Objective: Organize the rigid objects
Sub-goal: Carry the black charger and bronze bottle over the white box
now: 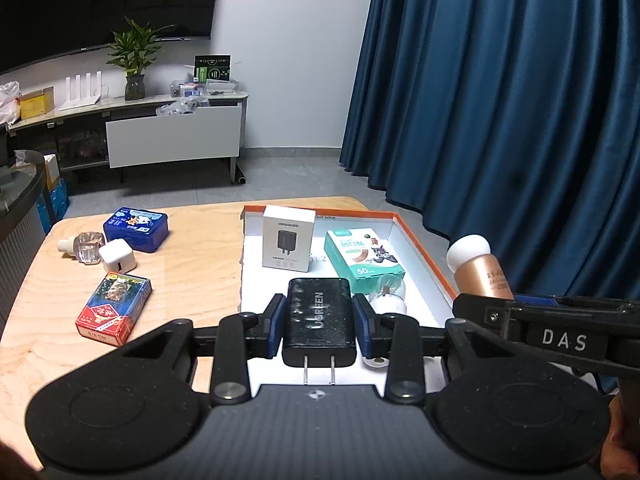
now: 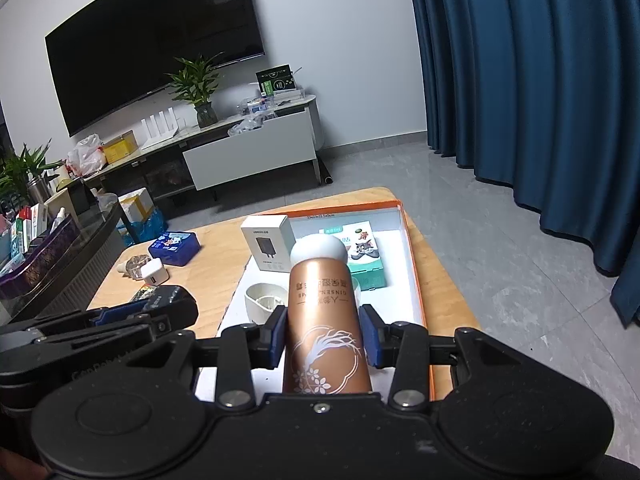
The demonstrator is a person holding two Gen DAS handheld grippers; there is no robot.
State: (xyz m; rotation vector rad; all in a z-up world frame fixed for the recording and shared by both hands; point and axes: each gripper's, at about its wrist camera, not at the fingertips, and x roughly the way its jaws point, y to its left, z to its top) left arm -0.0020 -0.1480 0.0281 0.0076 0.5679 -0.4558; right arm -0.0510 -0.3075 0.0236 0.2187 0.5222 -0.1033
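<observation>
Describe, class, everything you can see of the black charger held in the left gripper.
The black UGREEN charger is a matte, rounded rectangular block, seemingly plastic, with grey lettering on its top face and two bare metal prongs pointing back toward the camera. The left gripper clamps its sides between blue pads, holding it roughly level above the near edge of the orange-rimmed box.

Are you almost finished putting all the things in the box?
About halfway. Already in the orange-rimmed box: the white charger carton, the teal plaster box and a small bottle. In hand: the left gripper holds a black charger, the right gripper a copper bottle. Left on the table: blue tin, glass bottle, white plug, card pack.
</observation>
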